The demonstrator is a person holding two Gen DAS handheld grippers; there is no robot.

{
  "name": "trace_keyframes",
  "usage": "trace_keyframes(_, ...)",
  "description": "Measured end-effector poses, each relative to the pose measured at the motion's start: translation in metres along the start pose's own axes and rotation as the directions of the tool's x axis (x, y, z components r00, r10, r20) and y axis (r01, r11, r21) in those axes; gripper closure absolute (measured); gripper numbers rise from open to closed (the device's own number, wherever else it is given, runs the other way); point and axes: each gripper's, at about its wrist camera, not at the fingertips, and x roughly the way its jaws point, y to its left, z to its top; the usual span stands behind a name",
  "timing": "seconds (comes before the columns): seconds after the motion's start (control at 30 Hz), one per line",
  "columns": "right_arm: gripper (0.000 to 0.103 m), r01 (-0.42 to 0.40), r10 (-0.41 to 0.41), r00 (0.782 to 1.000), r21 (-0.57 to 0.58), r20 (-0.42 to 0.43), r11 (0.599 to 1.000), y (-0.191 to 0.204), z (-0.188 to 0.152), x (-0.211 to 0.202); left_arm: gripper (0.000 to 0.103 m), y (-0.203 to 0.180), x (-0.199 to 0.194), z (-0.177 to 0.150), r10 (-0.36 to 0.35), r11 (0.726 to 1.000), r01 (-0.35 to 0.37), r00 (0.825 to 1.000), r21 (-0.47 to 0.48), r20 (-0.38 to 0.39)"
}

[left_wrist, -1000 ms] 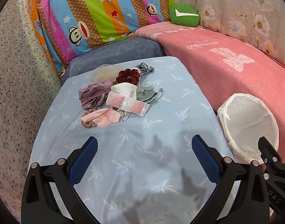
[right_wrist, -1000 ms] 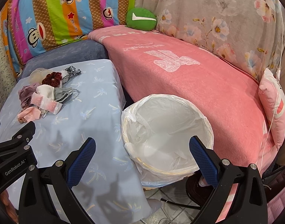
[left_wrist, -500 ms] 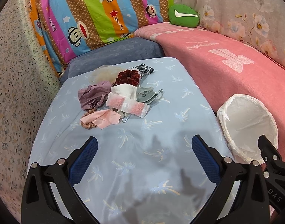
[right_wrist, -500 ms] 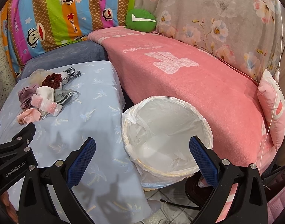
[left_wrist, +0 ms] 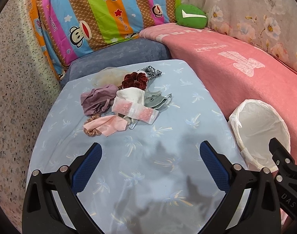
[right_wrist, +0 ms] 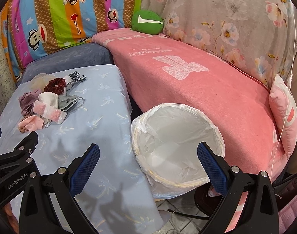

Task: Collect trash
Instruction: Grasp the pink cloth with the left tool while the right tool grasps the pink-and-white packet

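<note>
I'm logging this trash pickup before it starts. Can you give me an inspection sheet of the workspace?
Surface: table under light blue palm-print cloth.
Job's things: pile of trash at the far end: masks, scrunchies, a pink cloth, a packet; white-lined bin beside the table, nothing seen inside.
Clutter: nothing seen.
Grippers: left gripper and right gripper both open, holding nothing.
Cables: black cable on the floor below the bin.
Surroundings: pink blanket, green cushion.

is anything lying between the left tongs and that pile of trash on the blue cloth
Nothing visible does. Only bare blue cloth lies between the open left tongs and the trash pile. The nearest piece is the pink cloth at the pile's front edge.
</note>
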Motion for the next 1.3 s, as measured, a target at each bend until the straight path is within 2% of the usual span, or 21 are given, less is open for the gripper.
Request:
trace_keyframes(0.33, 0.006, -0.029, 0.029, 0.999, -0.012, 0.016, 1.000, 0.034, 0.016, 0.012, 0.007, 0.040, 0.028, 0.007, -0.053, 0.999, 0.053, 0.999, -0.010, 0.008)
trace_keyframes(0.63, 0.006, -0.125, 0.126, 0.992, -0.031, 0.009, 0.992, 0.095, 0.034, 0.037, 0.007, 0.107, 0.072, 0.013, -0.019, 0.997, 0.019, 1.000, -0.077, 0.003)
trace_keyframes(0.73, 0.006, -0.157, 0.157, 0.988, -0.031, 0.003, 0.987, 0.116, 0.041, 0.048, 0.007, 0.128, 0.087, 0.012, -0.001, 0.996, -0.001, 1.000, -0.086, -0.021)
trace_keyframes(0.97, 0.006, -0.234, 0.234, 0.972, -0.064, -0.018, 0.970, 0.171, 0.049, 0.079, 0.007, 0.170, 0.113, 0.009, -0.016, 0.987, 0.004, 0.997, -0.162, -0.070)
trace_keyframes(1.07, 0.006, -0.255, 0.253, 0.967, -0.106, -0.027, 0.961, 0.195, 0.050, 0.092, 0.007, 0.177, 0.119, 0.011, -0.030, 0.987, 0.020, 0.998, -0.157, -0.062)
trace_keyframes(1.2, 0.006, -0.258, 0.253, 0.966, -0.158, -0.050, 0.953, 0.221, 0.044, 0.109, 0.007, 0.176, 0.125, 0.010, -0.071, 0.993, 0.066, 0.996, -0.100, -0.047)
trace_keyframes(1.3, 0.007, -0.249, 0.240, 0.968, -0.157, -0.078, 0.956, 0.229, 0.038, 0.123, 0.011, 0.177, 0.133, 0.009, -0.093, 0.993, 0.089, 0.994, -0.081, -0.055)
